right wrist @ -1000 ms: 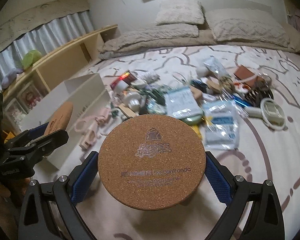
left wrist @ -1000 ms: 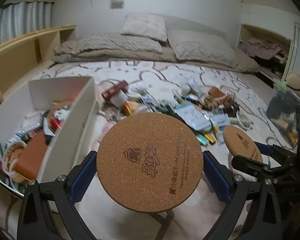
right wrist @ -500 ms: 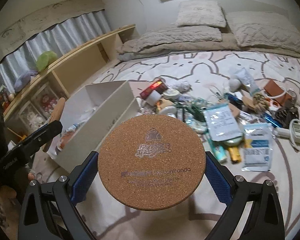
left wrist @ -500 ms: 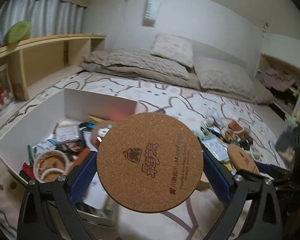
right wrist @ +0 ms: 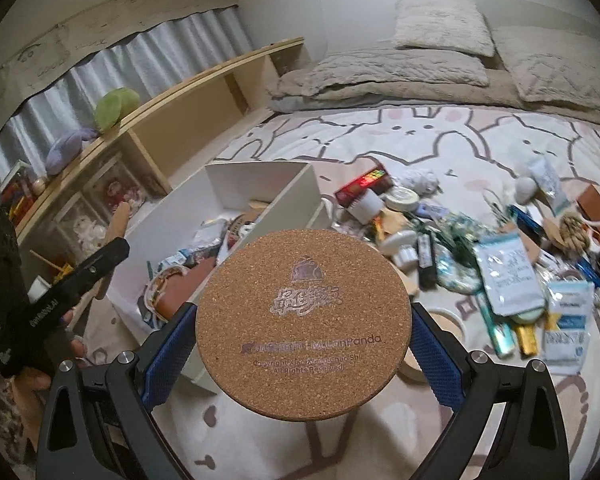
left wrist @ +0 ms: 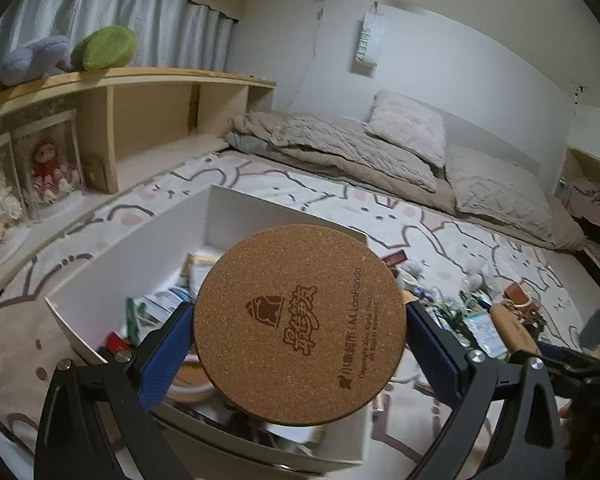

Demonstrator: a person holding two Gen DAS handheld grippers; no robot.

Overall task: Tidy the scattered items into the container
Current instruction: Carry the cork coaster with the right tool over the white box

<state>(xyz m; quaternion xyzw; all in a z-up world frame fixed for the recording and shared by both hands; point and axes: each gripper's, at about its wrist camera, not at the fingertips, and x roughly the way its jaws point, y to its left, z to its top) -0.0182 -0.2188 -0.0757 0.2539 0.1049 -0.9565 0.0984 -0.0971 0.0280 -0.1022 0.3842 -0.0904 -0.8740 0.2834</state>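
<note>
Both grippers had swung leftward since the earlier frames, so that the white container (left wrist: 284, 216) now lay directly beneath the left gripper (left wrist: 300, 344), where a second ago it had sat off to the side. That gripper held a round cork coaster (left wrist: 300, 324) clamped by its edges between the blue finger pads (left wrist: 168, 352), the printed face toward the camera and hanging over the open container. Inside the container lay a jumble of packets and a brown pouch, partly hidden by the coaster.

The right gripper (right wrist: 304, 344) gripped a second cork coaster (right wrist: 303, 324) in the same way, its blue pads (right wrist: 432, 356) pressed against the rim. It hovered near the container's (right wrist: 260, 184) near right corner, over the rabbit-patterned rug (right wrist: 420, 136). Seen from the right wrist, the left gripper (right wrist: 112, 236) appeared at the left edge, its coaster seen edge-on, with a hand (right wrist: 36, 376) wrapped around the handle.

To the right of the container the scattered items (right wrist: 480, 256) remained spread on the rug: a red box (right wrist: 364, 186), a white roll of tape (right wrist: 400, 200), plastic packets and tubes. Bedding and pillows (right wrist: 440, 28) lay along the far wall, and a wooden shelf (left wrist: 148, 92) with plush toys ran along the left.
</note>
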